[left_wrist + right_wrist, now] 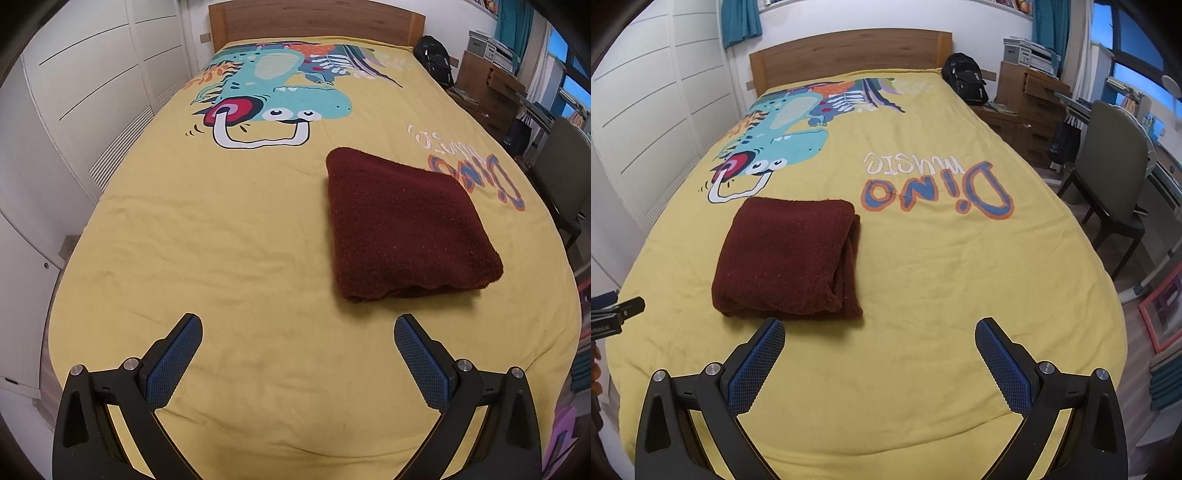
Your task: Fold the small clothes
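Observation:
A dark red fleece garment (pixel 406 225) lies folded into a thick rectangle on the yellow dinosaur bedspread (pixel 221 240). It also shows in the right wrist view (pixel 786 258). My left gripper (pixel 298 328) is open and empty, above the bedspread, near and left of the garment's front edge. My right gripper (pixel 880 332) is open and empty, just in front of the garment's front right corner. Part of the left gripper's body (pixel 613 314) shows at the left edge of the right wrist view.
A wooden headboard (pixel 849 51) stands at the far end of the bed. White wardrobe doors (pixel 74 110) run along the left. A black backpack (pixel 964 77), wooden drawers (pixel 1034 99) and a grey chair (pixel 1115 166) stand to the right.

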Motion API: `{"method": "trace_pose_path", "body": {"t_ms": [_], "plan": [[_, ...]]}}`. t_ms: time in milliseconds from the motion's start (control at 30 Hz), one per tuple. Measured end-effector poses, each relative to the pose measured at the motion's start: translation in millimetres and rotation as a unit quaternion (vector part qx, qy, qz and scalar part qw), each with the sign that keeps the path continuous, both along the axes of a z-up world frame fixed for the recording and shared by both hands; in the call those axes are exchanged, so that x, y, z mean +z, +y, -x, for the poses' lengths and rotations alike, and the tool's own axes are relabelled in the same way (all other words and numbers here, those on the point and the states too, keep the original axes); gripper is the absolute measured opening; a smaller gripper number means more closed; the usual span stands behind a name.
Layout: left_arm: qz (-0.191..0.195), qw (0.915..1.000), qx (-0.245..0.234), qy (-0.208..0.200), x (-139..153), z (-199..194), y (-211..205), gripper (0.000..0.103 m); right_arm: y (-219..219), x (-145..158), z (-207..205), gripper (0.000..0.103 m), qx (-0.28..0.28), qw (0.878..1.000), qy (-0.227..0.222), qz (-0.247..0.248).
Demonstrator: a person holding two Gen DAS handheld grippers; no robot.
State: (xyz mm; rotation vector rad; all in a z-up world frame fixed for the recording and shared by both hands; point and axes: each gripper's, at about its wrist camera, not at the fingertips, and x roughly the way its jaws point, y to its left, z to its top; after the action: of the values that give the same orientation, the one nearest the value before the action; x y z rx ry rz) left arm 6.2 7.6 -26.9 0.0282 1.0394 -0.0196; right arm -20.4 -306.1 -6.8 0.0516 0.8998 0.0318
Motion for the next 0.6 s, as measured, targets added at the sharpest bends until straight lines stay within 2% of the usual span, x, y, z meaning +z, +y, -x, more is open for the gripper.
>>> {"method": "trace_pose_path", "body": {"t_ms": [600], "plan": [[-0.008,1.0,0.001,-0.003,3.1,5.9,-6.0,0.102,-2.1,3.7,5.7,0.103,-0.001,1.0,0.001,0.001]]}}
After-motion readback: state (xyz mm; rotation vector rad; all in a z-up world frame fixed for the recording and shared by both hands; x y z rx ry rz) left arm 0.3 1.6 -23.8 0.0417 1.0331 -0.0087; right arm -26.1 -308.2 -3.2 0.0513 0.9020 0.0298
